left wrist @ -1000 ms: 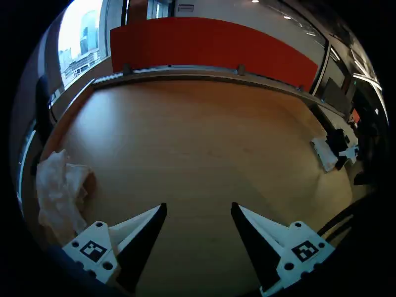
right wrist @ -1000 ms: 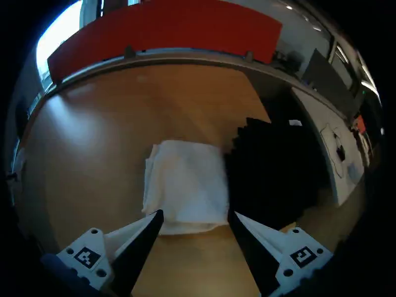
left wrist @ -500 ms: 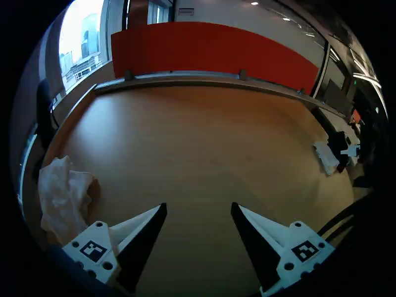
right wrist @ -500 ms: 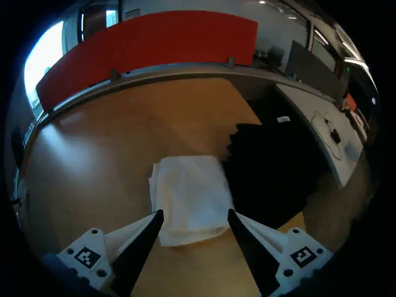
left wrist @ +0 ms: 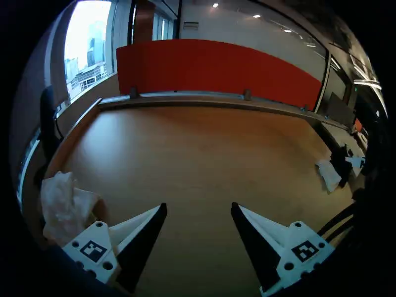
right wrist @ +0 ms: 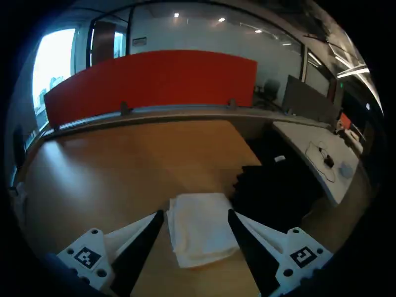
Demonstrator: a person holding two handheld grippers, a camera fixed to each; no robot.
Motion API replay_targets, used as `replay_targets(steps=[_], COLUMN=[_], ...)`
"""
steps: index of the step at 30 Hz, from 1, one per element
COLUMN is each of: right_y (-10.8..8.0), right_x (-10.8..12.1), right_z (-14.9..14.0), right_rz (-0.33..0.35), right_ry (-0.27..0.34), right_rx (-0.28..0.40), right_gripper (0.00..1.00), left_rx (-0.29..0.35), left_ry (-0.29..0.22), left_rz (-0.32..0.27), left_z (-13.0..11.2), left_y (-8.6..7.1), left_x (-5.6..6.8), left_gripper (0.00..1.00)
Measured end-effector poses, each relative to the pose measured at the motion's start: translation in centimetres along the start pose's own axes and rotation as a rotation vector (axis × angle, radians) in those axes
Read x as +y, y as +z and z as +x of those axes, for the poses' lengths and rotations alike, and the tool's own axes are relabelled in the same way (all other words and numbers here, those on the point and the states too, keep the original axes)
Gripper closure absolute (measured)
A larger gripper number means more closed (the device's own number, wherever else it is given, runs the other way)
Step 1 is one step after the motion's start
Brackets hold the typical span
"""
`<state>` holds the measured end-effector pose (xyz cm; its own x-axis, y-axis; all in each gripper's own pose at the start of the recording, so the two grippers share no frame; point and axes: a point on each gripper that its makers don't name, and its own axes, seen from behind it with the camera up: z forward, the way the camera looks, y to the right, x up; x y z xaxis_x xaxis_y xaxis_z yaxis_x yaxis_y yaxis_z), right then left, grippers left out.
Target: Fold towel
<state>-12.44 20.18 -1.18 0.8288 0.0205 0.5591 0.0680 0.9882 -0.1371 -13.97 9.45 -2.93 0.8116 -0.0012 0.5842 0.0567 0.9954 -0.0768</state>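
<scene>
Both fingers-apart, empty: L gripper (left wrist: 198, 204), R gripper (right wrist: 194, 212) | towel (right wrist: 204, 235) folded, desk (right wrist: 123, 158) right edge | fold prob. done | next: you reach crumpled cloth (left wrist: 62, 208).

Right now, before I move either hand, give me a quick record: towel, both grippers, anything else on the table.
folded towel: flat on the table, close to its edge, folded into a rectangle
right gripper: open, towel lies between its fingers in view, not gripped
left gripper: open, over bare wood
crumpled cloth: loose heap by the table edge, left of the left gripper
</scene>
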Motion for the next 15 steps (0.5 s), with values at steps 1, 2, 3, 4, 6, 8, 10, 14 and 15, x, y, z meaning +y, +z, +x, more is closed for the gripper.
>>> replay_targets(steps=[1,2,3,4,6,8,10,14,15], right_y=[-0.1,-0.2,-0.3,-0.4,-0.7,-1.0,-1.4,-2.0,-2.2], right_x=[-0.2,-0.5,-0.8,-1.1,-1.7,-2.4,-3.2,-4.7,-5.1], right_z=[0.4,0.8,1.2,1.6,2.5,3.4,4.4,6.2,6.6], right_rz=[-0.001,-0.001,0.001,0.006,0.017,0.031,0.049,0.08,0.086], right_ry=[-0.001,-0.002,-0.003,-0.004,-0.008,-0.013,-0.016,-0.025,-0.029], right_rx=[0.016,0.033,0.051,0.068,0.105,0.144,0.189,0.263,0.279], right_gripper=[0.0,0.0,0.0,0.0,0.0,0.0,0.0,0.0,0.0], left_rx=[0.009,0.018,0.027,0.035,0.053,0.07,0.092,0.146,0.161], left_ry=[0.001,0.002,0.002,0.002,0.0,-0.003,-0.006,-0.002,0.001], left_rz=[0.001,0.002,0.004,0.006,0.009,0.012,0.017,0.027,0.028], left_z=[0.3,0.6,0.9,1.1,1.7,2.2,2.8,4.2,4.6], left_y=[0.0,0.1,0.1,0.2,0.3,0.4,0.5,0.5,0.5], left_x=[-0.1,-0.1,-0.2,-0.2,-0.4,-0.5,-0.8,-1.2,-1.3], left_gripper=[0.03,0.03,0.03,0.03,0.03,0.03,0.03,0.04,0.04])
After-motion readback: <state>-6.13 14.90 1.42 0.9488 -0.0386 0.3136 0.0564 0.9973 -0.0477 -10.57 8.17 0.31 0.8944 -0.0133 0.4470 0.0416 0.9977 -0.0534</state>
